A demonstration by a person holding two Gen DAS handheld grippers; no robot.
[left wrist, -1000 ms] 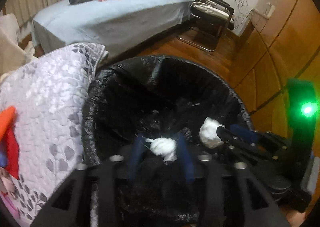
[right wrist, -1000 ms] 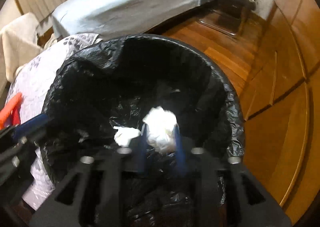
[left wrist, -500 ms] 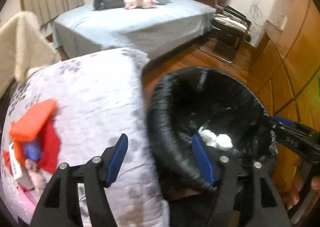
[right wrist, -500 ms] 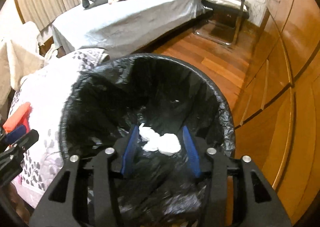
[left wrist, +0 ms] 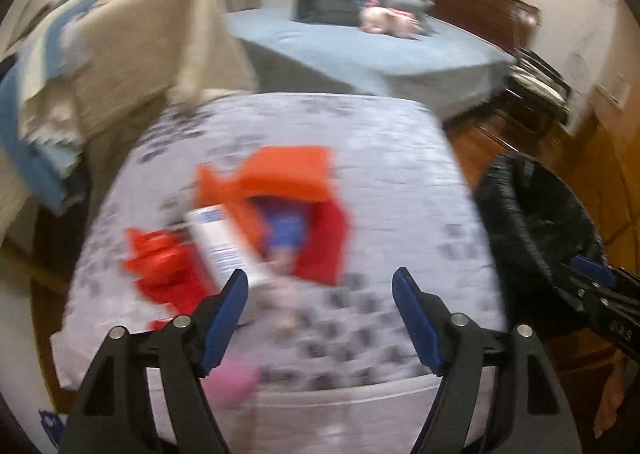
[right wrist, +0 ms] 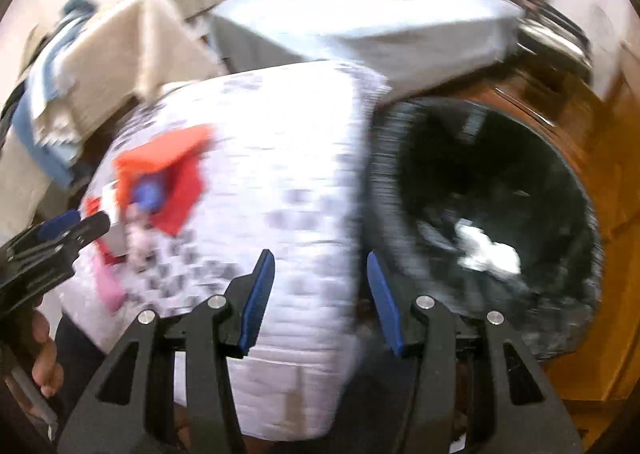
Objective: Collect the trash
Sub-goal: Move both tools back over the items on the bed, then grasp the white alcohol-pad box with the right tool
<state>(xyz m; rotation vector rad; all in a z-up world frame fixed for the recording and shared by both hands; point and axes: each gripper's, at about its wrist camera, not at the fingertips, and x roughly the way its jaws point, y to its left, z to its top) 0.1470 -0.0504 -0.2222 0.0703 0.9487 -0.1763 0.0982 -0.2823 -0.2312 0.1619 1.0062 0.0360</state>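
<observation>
A black-lined trash bin stands right of a quilted grey table; it also shows in the left wrist view. White crumpled paper lies inside it. Red and orange wrappers and a white carton lie on the table; the wrappers also show in the right wrist view. My left gripper is open and empty above the table's near part. My right gripper is open and empty over the table's right edge beside the bin. Both views are blurred.
A pink item lies near the table's front left. A bed with clothes stands behind. A chair draped in beige cloth is at left. A folding chair and wooden floor lie to the right.
Both grippers let their white paper wads fall into the bin, opened, and swung left from the bin toward the table with the red wrappers.
</observation>
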